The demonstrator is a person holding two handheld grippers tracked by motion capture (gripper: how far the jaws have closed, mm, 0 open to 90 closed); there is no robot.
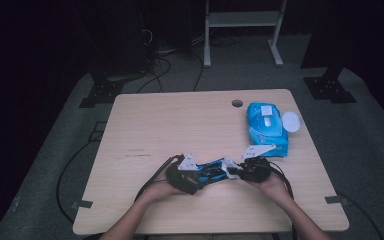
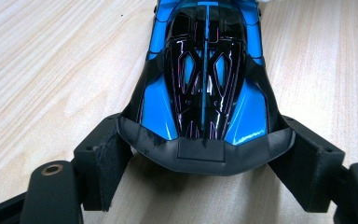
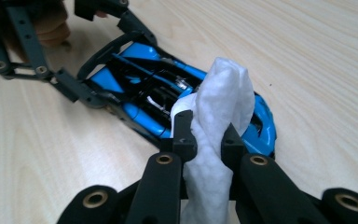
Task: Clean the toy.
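A blue and black toy car (image 1: 211,171) lies on the wooden table (image 1: 180,120) near its front edge, between my two grippers. My left gripper (image 2: 205,158) is shut on one end of the car (image 2: 205,70), one jaw on each side. My right gripper (image 3: 208,140) is shut on a bunched white wipe (image 3: 223,102), which rests against the other end of the car (image 3: 140,88). In the high view the left gripper (image 1: 196,176) and right gripper (image 1: 234,169) face each other across the car.
A blue pack of wipes (image 1: 266,127) lies at the right of the table with its round white lid (image 1: 290,121) flipped open. A cable hole (image 1: 237,103) sits near the far edge. Cables trail from both grippers off the front edge.
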